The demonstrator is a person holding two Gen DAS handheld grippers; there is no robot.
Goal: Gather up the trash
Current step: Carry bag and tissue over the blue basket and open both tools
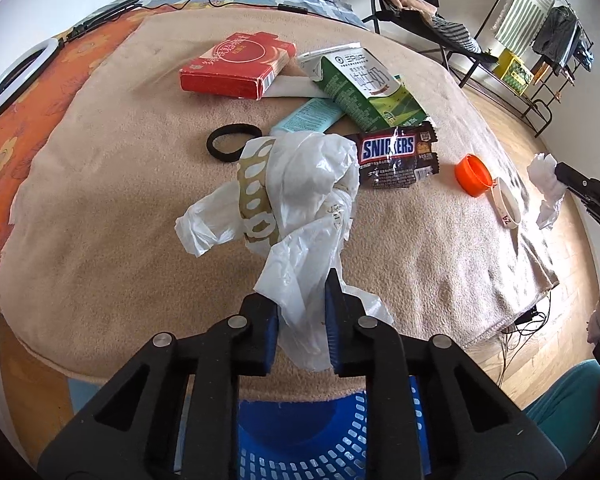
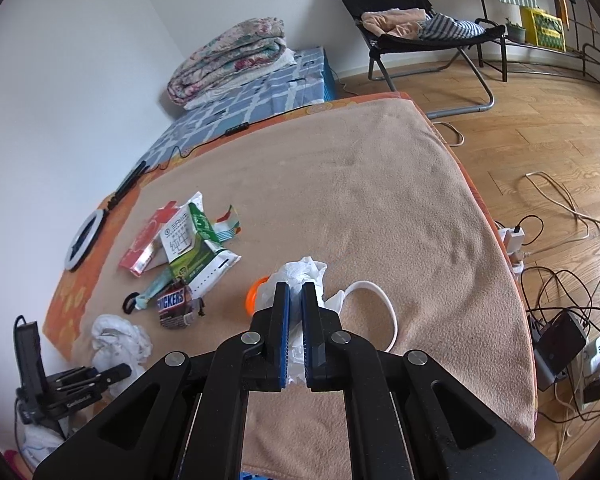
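both wrist views are bright with soft, even daylight; no lamp or sunbeam is visible. shadows are faint, only a thin dark edge under the crumpled white plastic bag [image 1: 300, 200] on the beige fleece blanket [image 1: 100, 220]. small glare spots shine on the glossy brown snickers wrapper [image 1: 396, 156] and the polished wooden floor [image 2: 540, 128]. focus is sharp across the middle. strong fisheye bending curves the blanket's edges, and the picture corners fall into black vignette, with slight softness near the rim.
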